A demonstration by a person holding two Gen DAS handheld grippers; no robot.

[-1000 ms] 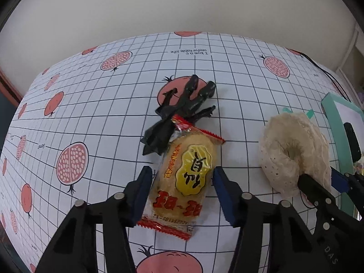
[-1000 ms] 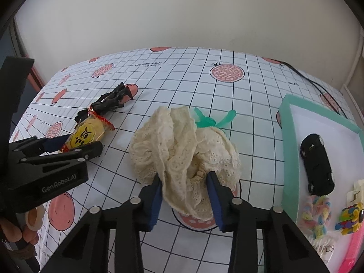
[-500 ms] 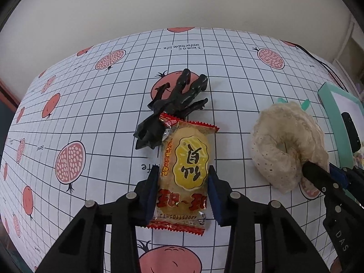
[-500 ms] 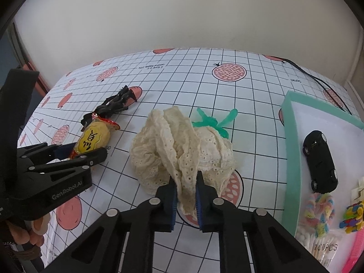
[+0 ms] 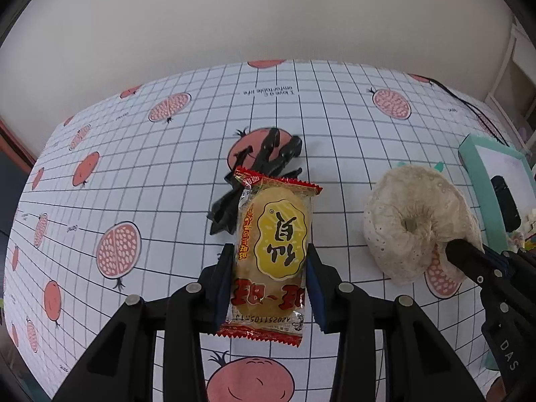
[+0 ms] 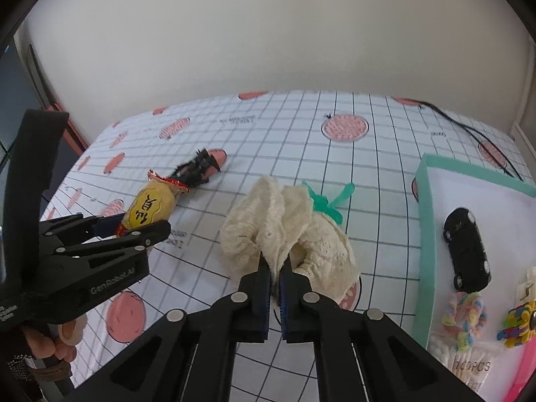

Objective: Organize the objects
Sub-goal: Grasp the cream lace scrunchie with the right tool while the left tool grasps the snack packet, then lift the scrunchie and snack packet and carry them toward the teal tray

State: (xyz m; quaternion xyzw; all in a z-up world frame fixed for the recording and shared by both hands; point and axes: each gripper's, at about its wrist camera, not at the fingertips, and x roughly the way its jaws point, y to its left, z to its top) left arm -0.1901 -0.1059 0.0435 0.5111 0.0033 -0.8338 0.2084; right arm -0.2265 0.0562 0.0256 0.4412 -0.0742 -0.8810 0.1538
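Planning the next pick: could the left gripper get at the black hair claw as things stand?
Probably not yet: the left gripper is shut on the snack packet, whose far end overlaps the black hair claw.

I see the surface covered by a white cloth with a black grid and red pomegranate prints. Taking the cream lace hat as my landmark: a green hair clip lies just behind it, touching its far edge. To its left lies the black spiky toy, near but apart, on a red print. To the hat's right sits a teal-rimmed tray, close by. A black cable runs across the far right corner, well beyond the hat and past the tray.
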